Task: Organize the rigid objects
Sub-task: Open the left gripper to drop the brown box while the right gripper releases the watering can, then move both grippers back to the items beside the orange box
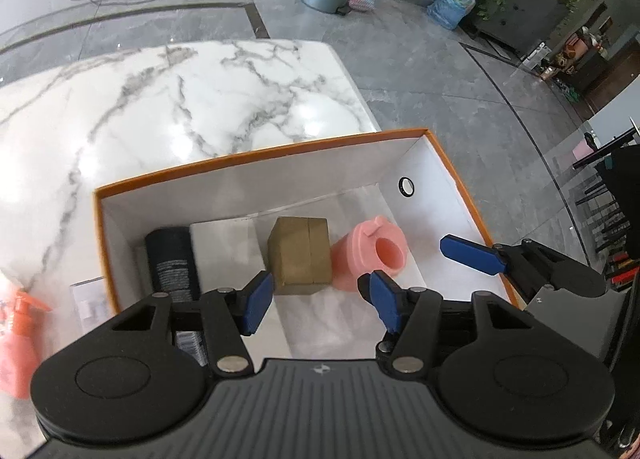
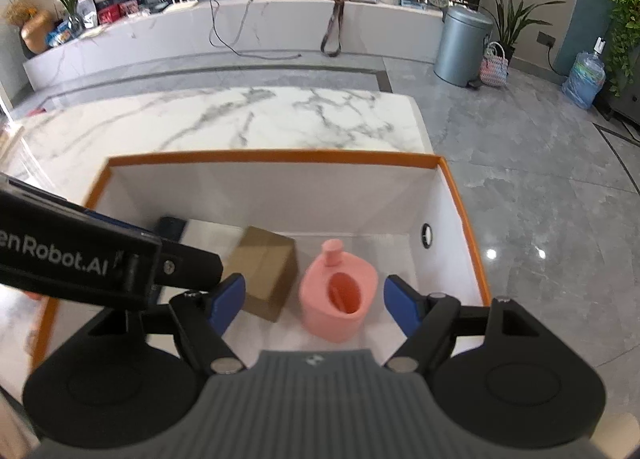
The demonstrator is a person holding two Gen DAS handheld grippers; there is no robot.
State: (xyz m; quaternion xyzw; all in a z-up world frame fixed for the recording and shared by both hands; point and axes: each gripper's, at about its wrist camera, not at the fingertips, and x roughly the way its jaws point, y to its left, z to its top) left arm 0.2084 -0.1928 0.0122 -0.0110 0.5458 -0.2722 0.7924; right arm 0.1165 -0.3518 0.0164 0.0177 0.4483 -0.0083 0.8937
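The pink cup-like container (image 2: 340,295) lies on the floor of the orange-rimmed box (image 2: 272,157), tipped so its mouth faces my right camera, just beside the brown cardboard block (image 2: 264,271) to its left. From my left camera I see the same pair, the pink piece (image 1: 370,255) right of the block (image 1: 302,255), and a dark cylindrical can (image 1: 172,263) lying along the box's left wall (image 1: 105,243).

My right gripper (image 2: 314,301) hangs over the near edge of the box, pitched down toward the pink container; its blue pads stand wide apart with nothing between them, the container showing in the gap. My left gripper (image 1: 322,301) is also tilted down into the box, fingers spread and empty, above the block. The two tools sit close, each one's body showing in the other's view.

The box rests on a white marble table (image 1: 200,99). An orange-pink bottle (image 1: 18,339) stands outside the box at left, blurred.
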